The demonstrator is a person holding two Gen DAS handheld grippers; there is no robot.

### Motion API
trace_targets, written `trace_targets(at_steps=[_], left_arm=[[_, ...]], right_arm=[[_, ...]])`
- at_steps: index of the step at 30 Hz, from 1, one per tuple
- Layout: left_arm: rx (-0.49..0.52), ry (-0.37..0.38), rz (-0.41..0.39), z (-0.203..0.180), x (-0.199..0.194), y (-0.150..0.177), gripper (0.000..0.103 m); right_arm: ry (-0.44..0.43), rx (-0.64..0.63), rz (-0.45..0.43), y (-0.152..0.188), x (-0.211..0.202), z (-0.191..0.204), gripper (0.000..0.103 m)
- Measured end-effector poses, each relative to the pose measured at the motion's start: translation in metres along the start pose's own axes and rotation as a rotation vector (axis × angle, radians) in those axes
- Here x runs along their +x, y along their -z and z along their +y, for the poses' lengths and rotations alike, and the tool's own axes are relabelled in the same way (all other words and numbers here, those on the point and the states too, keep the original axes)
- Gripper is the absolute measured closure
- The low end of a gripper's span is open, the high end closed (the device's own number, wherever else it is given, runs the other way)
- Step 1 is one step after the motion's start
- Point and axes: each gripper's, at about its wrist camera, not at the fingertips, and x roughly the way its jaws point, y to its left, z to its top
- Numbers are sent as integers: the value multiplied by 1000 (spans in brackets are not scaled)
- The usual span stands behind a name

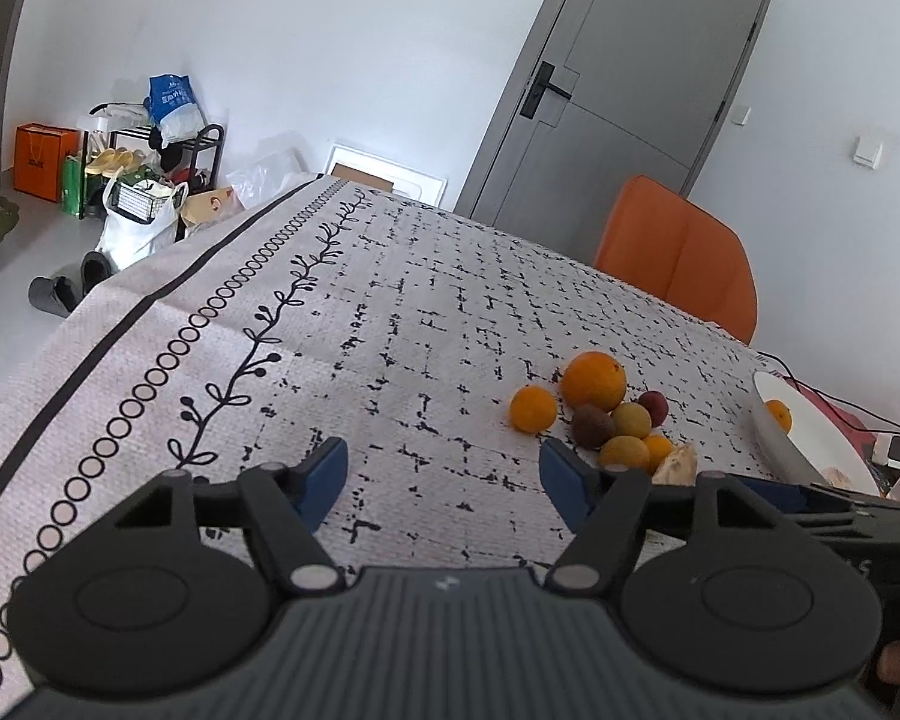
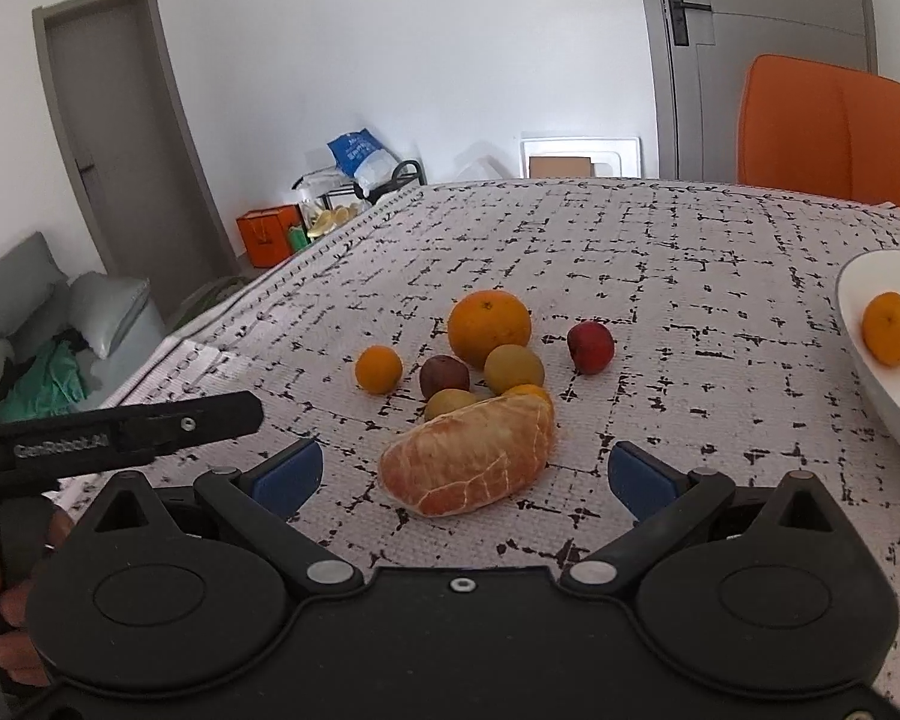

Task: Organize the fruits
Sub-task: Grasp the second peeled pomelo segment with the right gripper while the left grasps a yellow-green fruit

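A cluster of fruit lies on the patterned tablecloth: a large orange (image 2: 489,327), a small orange (image 2: 378,368), a red apple (image 2: 591,347), a dark plum (image 2: 444,376), two yellow-green fruits (image 2: 514,368) and a peeled citrus piece (image 2: 471,463) nearest me. A white bowl (image 2: 870,354) at the right holds one small orange (image 2: 891,329). My right gripper (image 2: 465,477) is open, its blue pads either side of the peeled piece, not touching. My left gripper (image 1: 444,474) is open and empty, left of the cluster (image 1: 594,381). The bowl (image 1: 774,438) shows at its right.
An orange chair (image 2: 834,132) stands behind the table's far edge. The table's left edge (image 1: 126,312) drops to a floor with bags, a rack and slippers. Red and black cables (image 1: 834,402) lie beyond the bowl. A grey door (image 1: 618,90) is behind.
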Motion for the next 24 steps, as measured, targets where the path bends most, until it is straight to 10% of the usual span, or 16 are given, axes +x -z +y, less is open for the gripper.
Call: trace_targets(at_steps=[8, 24], left_arm=[[27, -8, 11, -6, 4, -2, 34], [79, 54, 26, -46, 21, -2, 43]], right_arm=[[-20, 9, 3, 0, 9, -4, 40], [19, 69, -31, 6, -22, -35, 43]])
